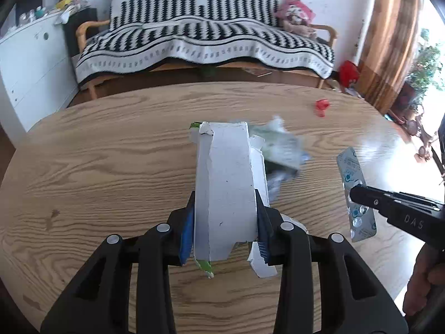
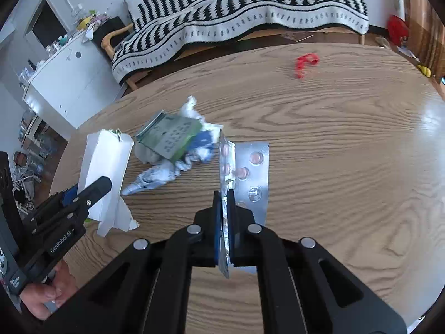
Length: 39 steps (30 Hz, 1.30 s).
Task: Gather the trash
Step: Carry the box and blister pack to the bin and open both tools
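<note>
A round wood-grain table [image 2: 347,144] is seen filling both views, with a sofa under a black-and-white zigzag blanket [image 1: 205,36] behind it. A torn white carton [image 1: 226,183] is clamped across its width between the fingers of the left gripper [image 1: 225,220], its far end pointing toward the sofa (whether it rests on the tabletop cannot be told). Just right of the carton, a green-printed box [image 2: 171,136] is seen lying on crumpled white-and-blue paper [image 2: 158,176]. A silver blister pack [image 2: 224,167] is pinched edge-on between the closed fingers of the right gripper [image 2: 224,222]; a second blister sheet with pink tablets [image 2: 254,172] is seen just beside it. A small red scrap [image 2: 305,64] lies well apart, near the far edge.
</note>
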{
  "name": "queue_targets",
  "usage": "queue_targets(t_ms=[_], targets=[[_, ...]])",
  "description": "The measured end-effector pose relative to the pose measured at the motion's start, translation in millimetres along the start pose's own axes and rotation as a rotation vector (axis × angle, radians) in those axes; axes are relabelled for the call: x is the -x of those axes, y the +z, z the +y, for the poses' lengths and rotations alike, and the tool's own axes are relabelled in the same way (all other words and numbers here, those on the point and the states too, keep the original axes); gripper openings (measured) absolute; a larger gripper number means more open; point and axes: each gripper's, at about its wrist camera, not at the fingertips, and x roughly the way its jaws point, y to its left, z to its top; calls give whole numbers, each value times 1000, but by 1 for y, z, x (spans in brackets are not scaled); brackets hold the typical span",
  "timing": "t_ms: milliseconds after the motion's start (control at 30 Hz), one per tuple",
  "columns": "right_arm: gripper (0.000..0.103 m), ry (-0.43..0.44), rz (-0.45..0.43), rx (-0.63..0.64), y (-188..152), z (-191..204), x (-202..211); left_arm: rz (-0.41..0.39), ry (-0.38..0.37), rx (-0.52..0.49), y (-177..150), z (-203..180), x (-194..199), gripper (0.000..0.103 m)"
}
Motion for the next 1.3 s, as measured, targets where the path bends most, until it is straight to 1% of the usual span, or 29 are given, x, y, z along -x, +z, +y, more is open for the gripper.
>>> queue_targets(t_ms=[133,300,433,500,600,700,733,767,800,833,900,933,1000,1067,1167,1300], targets=[[5,-27,-32,-30,-5,-29,24,-14,-50,-21,3,-35,5,36],[5,-90,-75,-93,-24,-88,62,-19,-119,-82,7,-94,8,36],[5,-136,-103,-150,-43,-137,93,-8,-195,-160,-1,-162,9,36],[5,-166,-119,-183,-57,-167,111,8,-241,-201,-6,-201,7,36],[5,-223,-146,-239,-79,-212,138,26,-294,-250,-15,-251,6,36],[5,-264,-169,-308,-102,-256,161,43,-371,-321,-29,-315,8,36],[5,-297,-181,-335,-113,-275,172,43,-392,-343,-34,-332,11,36],[5,-313,-186,-350,-120,-285,178,41,-417,-371,-40,-352,13,36],[5,-335,-193,-381,-132,-303,187,41,-436,-393,-46,-367,14,36],[5,-346,-195,-400,-140,-315,193,42,-462,-428,-55,-389,15,36],[5,-366,-205,-476,-166,-353,208,40,-491,-477,-69,-420,16,36],[5,-374,-207,-500,-174,-366,212,41,-513,-507,-78,-439,15,36],[5,-415,-205,-567,-201,-399,222,48,-543,-551,-93,-464,14,36],[5,-436,-194,-642,-228,-431,231,64,-580,-597,-108,-494,11,36],[5,-467,-176,-716,-258,-464,238,81,-618,-651,-126,-527,8,36],[5,-472,-159,-781,-285,-490,239,100,-648,-719,-146,-559,3,36]])
